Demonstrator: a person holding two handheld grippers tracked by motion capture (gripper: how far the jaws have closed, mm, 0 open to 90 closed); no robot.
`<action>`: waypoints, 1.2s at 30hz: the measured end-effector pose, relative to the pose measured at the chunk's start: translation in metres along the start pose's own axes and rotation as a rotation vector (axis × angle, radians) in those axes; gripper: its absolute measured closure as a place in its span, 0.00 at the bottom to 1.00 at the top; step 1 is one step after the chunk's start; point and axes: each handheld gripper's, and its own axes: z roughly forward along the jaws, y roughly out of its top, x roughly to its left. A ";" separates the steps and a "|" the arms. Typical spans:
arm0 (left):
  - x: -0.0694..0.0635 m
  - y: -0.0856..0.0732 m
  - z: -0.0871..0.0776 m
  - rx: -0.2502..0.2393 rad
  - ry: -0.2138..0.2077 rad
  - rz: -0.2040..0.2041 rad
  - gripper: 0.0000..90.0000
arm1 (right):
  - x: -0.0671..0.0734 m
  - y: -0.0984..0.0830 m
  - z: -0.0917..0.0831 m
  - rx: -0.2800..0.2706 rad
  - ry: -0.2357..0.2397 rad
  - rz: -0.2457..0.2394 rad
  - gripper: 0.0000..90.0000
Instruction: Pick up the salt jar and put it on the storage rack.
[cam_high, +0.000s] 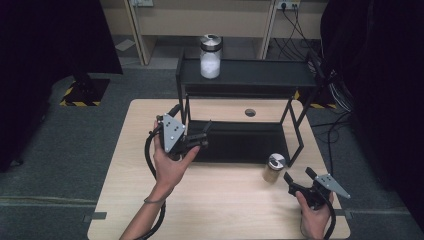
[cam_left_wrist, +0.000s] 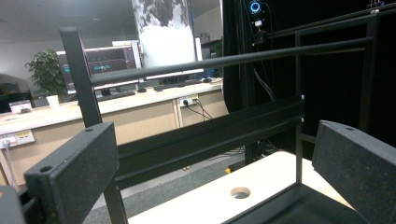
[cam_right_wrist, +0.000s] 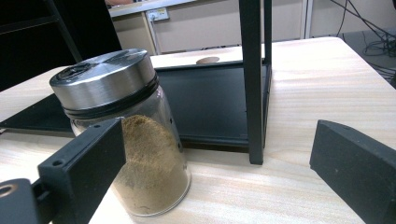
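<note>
1. On the table (cam_high: 220, 210) stands a black two-level rack (cam_high: 245, 75), its lower shelf (cam_high: 240, 142) flat on the wood and its upper shelf raised at the far side.
2. Your left gripper (cam_high: 200, 137) hovers over the left end of the lower shelf, near the rack's left posts; in the left gripper view its jaws stand spread wide apart with nothing between them, pointing through the rack frame (cam_left_wrist: 196, 65).
3. Your right gripper (cam_high: 300, 176) sits low at the table's near right corner, held in your right hand (cam_high: 315, 217). Its jaws are also spread and hold nothing.
4. The small jar with brown powder (cam_high: 273, 168) stands upright on the wood, just in front of the lower shelf's right end and beside the rack's front right post (cam_right_wrist: 254, 79). It lies just left of and beyond your right gripper's tips, close but not touching; in the right gripper view the jar (cam_right_wrist: 135, 140) shows behind the left jaw, not squarely between the two.
5. A taller jar with white contents (cam_high: 210, 56) stands on the upper shelf, toward its left end, well apart from both grippers.
</note>
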 end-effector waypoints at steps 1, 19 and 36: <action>0.000 -0.002 0.000 0.002 0.001 0.002 0.00 | 0.000 0.000 0.000 0.000 0.000 -0.001 0.04; -0.007 -0.037 -0.010 -0.008 -0.007 -0.030 0.00 | 0.000 0.000 0.000 0.001 0.001 -0.001 0.04; -0.018 -0.076 -0.024 0.053 -0.023 -0.059 0.00 | 0.000 0.000 0.000 0.002 0.001 -0.005 0.04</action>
